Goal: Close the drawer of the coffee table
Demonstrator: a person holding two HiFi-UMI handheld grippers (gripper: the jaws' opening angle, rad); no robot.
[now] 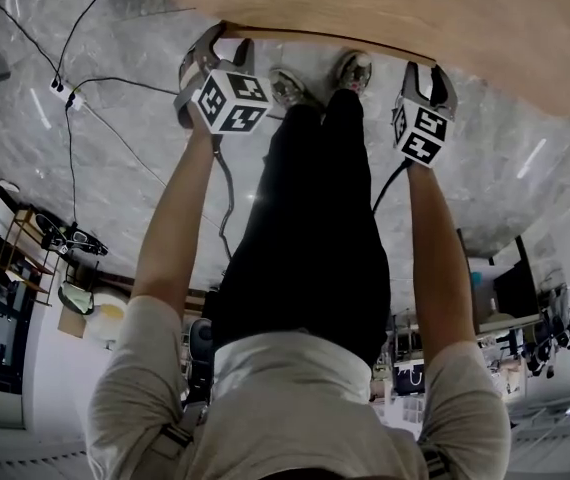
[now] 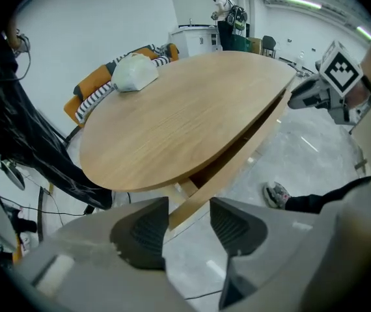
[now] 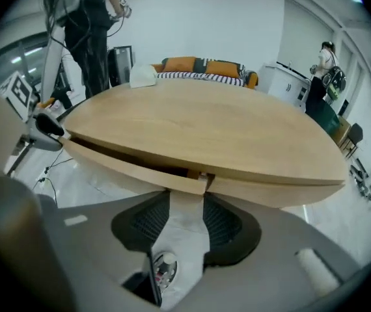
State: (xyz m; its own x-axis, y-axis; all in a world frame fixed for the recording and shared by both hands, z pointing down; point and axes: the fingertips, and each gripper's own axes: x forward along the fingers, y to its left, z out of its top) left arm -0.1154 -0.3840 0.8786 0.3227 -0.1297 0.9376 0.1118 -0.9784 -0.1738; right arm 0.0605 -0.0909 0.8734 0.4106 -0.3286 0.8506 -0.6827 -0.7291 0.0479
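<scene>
An oval wooden coffee table has its drawer front standing a little way out from under the top, with a dark gap behind it. In the head view the drawer edge runs between my two grippers. My left gripper is open at one end of the drawer front, which shows just past its tips. At the other end my right gripper is open too, below the drawer's corner. From above, the left gripper and the right gripper sit at the table's edge. Neither holds anything.
A white object lies on the far side of the tabletop. The person's shoes stand on the marble floor under the table's edge. Cables and a power strip lie to the left. A sofa and standing people are beyond the table.
</scene>
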